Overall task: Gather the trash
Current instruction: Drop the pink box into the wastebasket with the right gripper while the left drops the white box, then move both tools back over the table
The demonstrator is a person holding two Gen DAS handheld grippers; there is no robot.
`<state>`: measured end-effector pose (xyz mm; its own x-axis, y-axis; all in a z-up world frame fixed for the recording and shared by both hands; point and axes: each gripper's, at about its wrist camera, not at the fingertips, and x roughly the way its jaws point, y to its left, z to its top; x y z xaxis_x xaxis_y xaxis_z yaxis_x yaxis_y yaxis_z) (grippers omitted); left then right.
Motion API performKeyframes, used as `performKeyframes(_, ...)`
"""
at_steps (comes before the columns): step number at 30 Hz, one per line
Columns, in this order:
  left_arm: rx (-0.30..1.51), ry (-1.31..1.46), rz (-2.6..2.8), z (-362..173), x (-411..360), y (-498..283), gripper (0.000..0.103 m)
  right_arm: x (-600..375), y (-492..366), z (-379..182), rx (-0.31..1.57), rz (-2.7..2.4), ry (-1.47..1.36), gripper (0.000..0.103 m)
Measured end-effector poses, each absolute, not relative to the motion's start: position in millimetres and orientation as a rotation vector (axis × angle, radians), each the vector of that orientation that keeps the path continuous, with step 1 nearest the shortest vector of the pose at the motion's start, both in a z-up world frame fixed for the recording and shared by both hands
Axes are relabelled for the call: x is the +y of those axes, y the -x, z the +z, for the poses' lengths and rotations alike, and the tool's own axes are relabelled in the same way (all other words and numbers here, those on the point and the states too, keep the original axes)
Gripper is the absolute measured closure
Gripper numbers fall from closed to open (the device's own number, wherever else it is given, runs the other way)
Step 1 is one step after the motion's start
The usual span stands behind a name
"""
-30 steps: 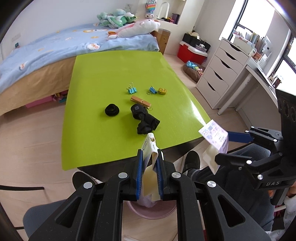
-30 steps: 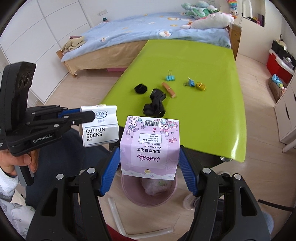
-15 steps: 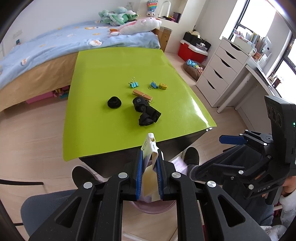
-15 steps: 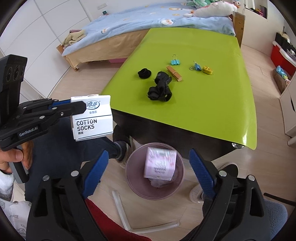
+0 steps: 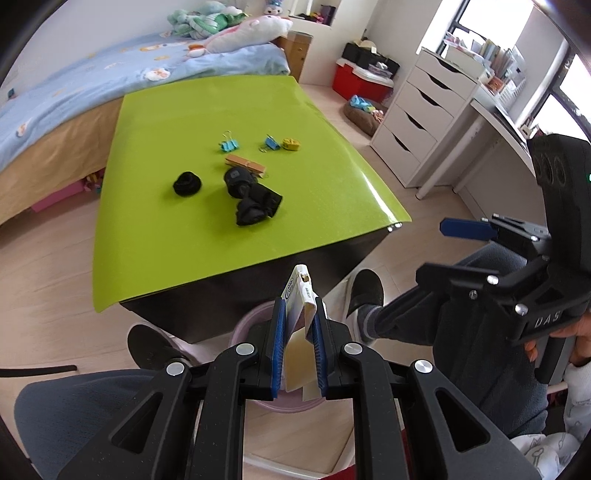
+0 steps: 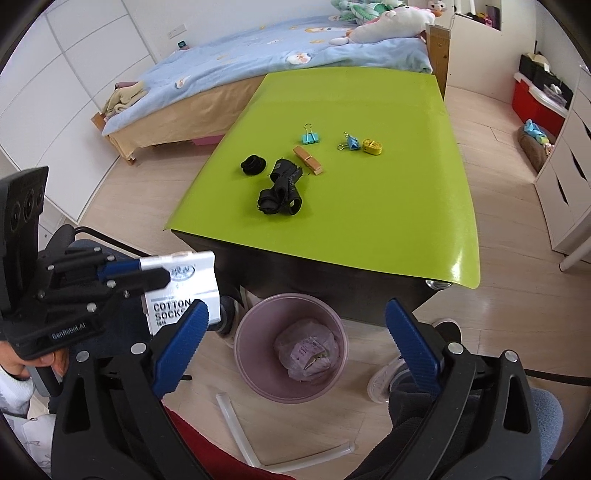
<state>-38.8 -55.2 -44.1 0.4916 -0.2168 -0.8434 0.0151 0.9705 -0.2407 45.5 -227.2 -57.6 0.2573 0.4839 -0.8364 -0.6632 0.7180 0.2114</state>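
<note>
Your left gripper (image 5: 298, 350) is clamped on the sock box (image 6: 184, 291); your right gripper (image 6: 295, 343) has just spread wide, empty, above the pink bin (image 6: 258, 384) by the table's (image 6: 369, 221) near edge.

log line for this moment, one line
left gripper: shut on white cotton socks box | right gripper: open, just opening, nothing between | pink round bin: below

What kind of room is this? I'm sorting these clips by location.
Most likely a child's bedroom: a bed with a blue quilt, plush toys at its head, and a white chest of drawers beside the green table.
</note>
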Motion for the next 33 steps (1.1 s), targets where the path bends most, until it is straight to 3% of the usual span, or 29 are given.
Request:
performKeyframes(4, 1.067, 0.205, -0.168, -48.1, -64.9, 35.8, 0.08, -233.2, -47.7, -53.9, 1.04, 0.774, 0.181, 0.008)
performKeyframes(6, 1.074, 0.197, -0.161, -50.4, -67.4, 35.4, 0.071, -236.3, -48.9, -52.2, 1.037, 0.768, 0.171, 0.008)
performKeyframes(8, 1.079, 0.195, -0.154, -53.6, -68.4, 35.3, 0.051, -238.0, -49.8, -51.3, 1.034, 0.764, 0.168, 0.008)
performKeyframes(9, 1.082, 0.197, -0.149, -55.0, -67.7, 35.8, 0.048, -238.8, -50.3, -50.9, 1.033, 0.763, 0.165, 0.008)
performKeyframes(10, 1.086, 0.195, -0.141, -56.5, -66.8, 35.7, 0.039, -239.4, -50.5, -50.7, 1.032, 0.761, 0.164, 0.008)
performKeyframes(11, 1.084, 0.194, -0.133, -56.7, -66.1, 35.7, 0.024, -240.0, -50.6, -50.8, 1.031, 0.759, 0.162, 0.008)
performKeyframes(13, 1.068, 0.198, -0.126, -55.1, -63.1, 37.2, 0.017, -240.6, -50.5, -51.6, 1.031, 0.759, 0.159, 0.007)
performKeyframes(16, 1.073, 0.206, -0.106, -55.5, -57.6, 36.4, 0.017, -240.7, -50.5, -53.3, 1.032, 0.759, 0.154, 0.005)
performKeyframes(19, 1.053, 0.213, -0.086, -53.6, -51.8, 37.2, 0.008, -239.5, -49.9, -54.2, 1.031, 0.766, 0.151, 0.003)
performKeyframes(33, 1.009, 0.219, -0.032, -46.5, -35.0, 29.8, 0.008, -232.4, -58.5, -52.8, 1.019, 0.763, 0.149, 0.003)
